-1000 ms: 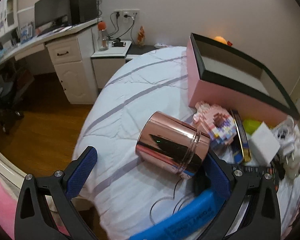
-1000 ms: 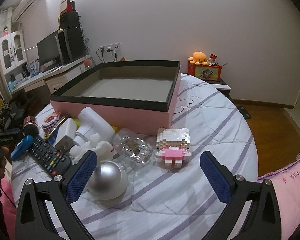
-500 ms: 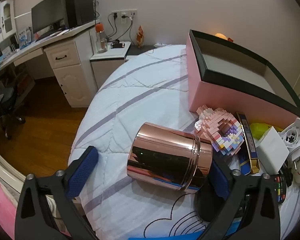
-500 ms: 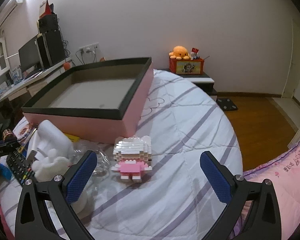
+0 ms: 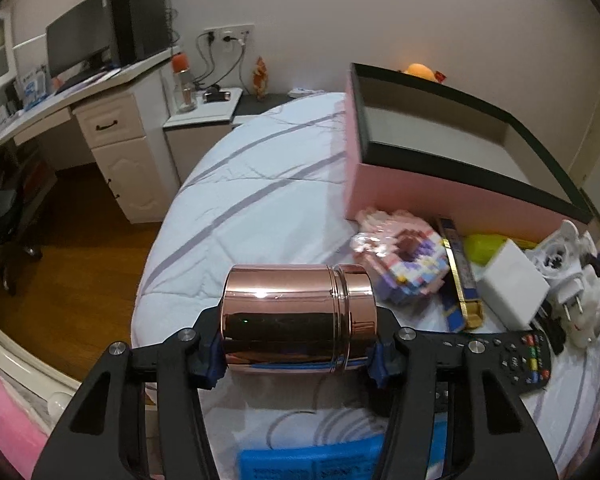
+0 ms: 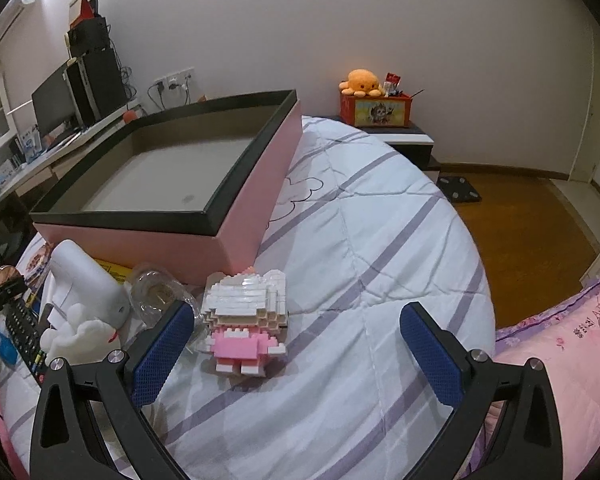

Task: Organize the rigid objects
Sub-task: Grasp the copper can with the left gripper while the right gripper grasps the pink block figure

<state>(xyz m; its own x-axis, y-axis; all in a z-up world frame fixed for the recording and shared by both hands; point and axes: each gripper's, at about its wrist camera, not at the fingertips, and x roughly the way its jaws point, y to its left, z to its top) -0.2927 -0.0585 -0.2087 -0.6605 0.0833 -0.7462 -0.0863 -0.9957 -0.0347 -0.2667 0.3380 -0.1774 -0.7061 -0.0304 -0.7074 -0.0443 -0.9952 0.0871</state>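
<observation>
My left gripper (image 5: pixel 298 354) is shut on a rose-gold metal canister (image 5: pixel 298 316), held sideways end to end above the bed. The open pink box with a black rim (image 5: pixel 452 196) stands beyond it to the right; it also shows in the right wrist view (image 6: pixel 244 196), empty. My right gripper (image 6: pixel 296 344) is open, with a pink and white brick figure (image 6: pixel 246 320) standing just inside its left finger. A pink and purple brick figure (image 5: pixel 404 256) lies by the box.
A pile lies in front of the box: a black remote (image 5: pixel 520 356), a white adapter (image 5: pixel 512 284), white plugs (image 5: pixel 572 304), a gold-edged blue box (image 5: pixel 460 276), a clear jar (image 6: pixel 156 292), a white bottle (image 6: pixel 88 280). The striped bedcover (image 6: pixel 380 240) slopes away to wooden floor.
My left gripper has closed on the canister and lifted it level. My right gripper has moved right and closer to the pink and white brick figure.
</observation>
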